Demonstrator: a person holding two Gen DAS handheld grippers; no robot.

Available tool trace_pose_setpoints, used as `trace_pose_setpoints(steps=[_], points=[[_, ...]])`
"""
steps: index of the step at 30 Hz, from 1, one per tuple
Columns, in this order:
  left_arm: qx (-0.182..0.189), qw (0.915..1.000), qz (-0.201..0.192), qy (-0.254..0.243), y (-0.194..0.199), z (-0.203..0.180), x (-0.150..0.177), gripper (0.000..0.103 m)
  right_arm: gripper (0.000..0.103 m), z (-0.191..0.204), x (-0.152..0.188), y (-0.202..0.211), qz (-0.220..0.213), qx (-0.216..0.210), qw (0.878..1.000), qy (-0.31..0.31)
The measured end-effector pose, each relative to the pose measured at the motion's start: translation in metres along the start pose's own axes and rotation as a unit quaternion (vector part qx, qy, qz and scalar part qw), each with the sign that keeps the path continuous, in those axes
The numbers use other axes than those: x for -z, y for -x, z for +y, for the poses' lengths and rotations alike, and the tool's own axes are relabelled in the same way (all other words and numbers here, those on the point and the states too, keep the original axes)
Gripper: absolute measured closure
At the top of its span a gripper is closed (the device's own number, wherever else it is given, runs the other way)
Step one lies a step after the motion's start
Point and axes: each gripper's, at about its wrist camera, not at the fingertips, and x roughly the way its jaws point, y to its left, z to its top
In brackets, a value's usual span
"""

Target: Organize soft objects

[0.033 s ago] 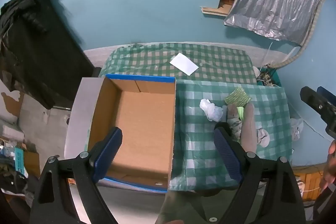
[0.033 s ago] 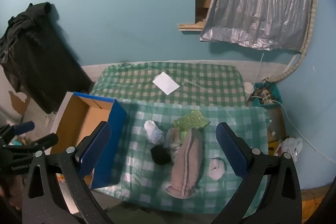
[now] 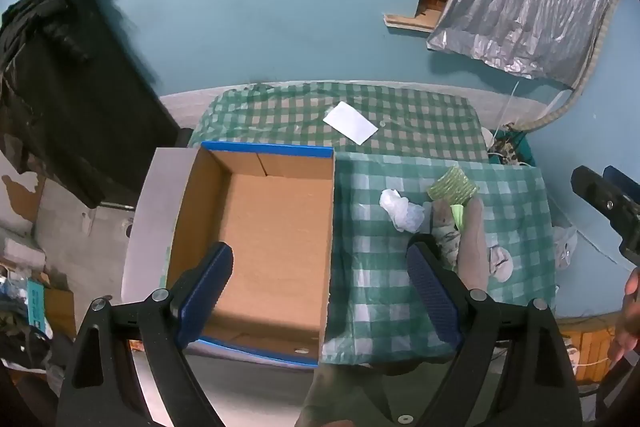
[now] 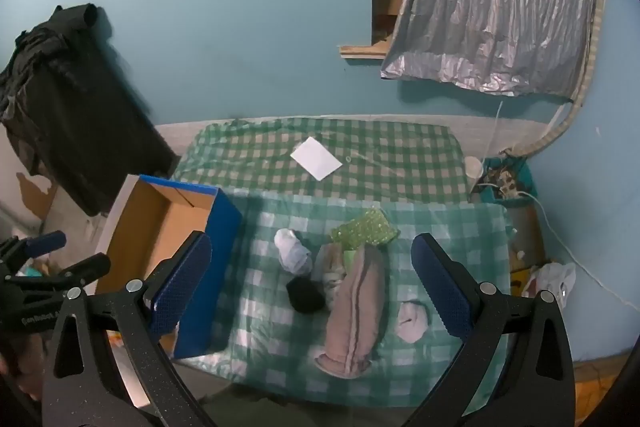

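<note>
Both your grippers hang high over the table, nothing between the fingers: left gripper (image 3: pixel 320 287) is spread wide above the cardboard box (image 3: pixel 264 239), right gripper (image 4: pixel 310 283) is spread wide above the soft pile. The box sits at the left end of the near checked cloth (image 4: pixel 452 223), blue rim, brown inside, nothing in it; its right wall runs straight along the cloth's left edge, touching or nearly so. The pile lies mid-cloth, well apart from the cloth's right and near edges: a long folded grey towel (image 4: pixel 356 311) with a grey patterned piece tucked against its left side, a white sock ball (image 4: pixel 294 255) further left, a black sock ball (image 4: pixel 306 295) just below it, a green sparkly cloth (image 4: pixel 364 231) at the towel's far end, and a small pale sock (image 4: pixel 412 319) alone on the towel's right. There is open cloth between the pile and the box wall. Behind, a second checked cloth (image 4: pixel 400 155) holds only a white sheet of paper (image 4: pixel 316 157). The right gripper's tip shows at the right edge of the left view, clear of the table.
</note>
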Motion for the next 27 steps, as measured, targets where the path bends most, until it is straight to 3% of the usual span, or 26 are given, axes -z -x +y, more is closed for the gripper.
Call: trace_pose_setpoints(steps=[27], points=[[-0.01, 0.9999, -0.002, 0.001, 0.001, -0.005, 0.006, 0.013, 0.002, -0.003, 0.005, 0.001, 0.009, 0.002, 1.0, 0.001]])
